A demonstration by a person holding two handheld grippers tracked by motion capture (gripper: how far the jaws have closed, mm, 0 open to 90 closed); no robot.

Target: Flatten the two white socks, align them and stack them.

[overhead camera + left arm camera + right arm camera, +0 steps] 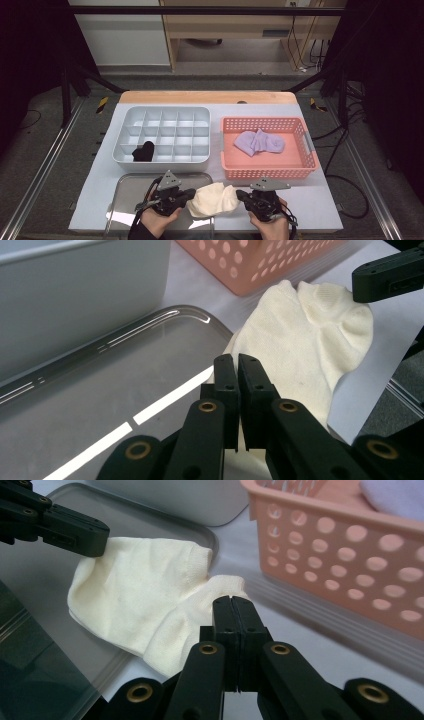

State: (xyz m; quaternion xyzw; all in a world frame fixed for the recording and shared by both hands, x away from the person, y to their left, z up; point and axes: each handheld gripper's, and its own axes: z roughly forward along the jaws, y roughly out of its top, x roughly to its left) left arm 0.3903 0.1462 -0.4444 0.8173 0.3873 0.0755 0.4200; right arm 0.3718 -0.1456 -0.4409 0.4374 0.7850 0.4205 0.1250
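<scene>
Both grippers are clamped on a cream sock (pixel 214 199) at the near desk edge: the left gripper (pixel 189 194) on its left end over the metal tray (pixel 131 186), the right gripper (pixel 241 195) on its right end, near the pink basket (pixel 270 173).

Ahead of me on the counter (pixel 100 200) sit a grey divided tray (pixel 161 134) — a black sock (pixel 144 151) in one compartment — and a pink basket (pixel 270 148) holding lilac socks (pixel 260 142).
</scene>
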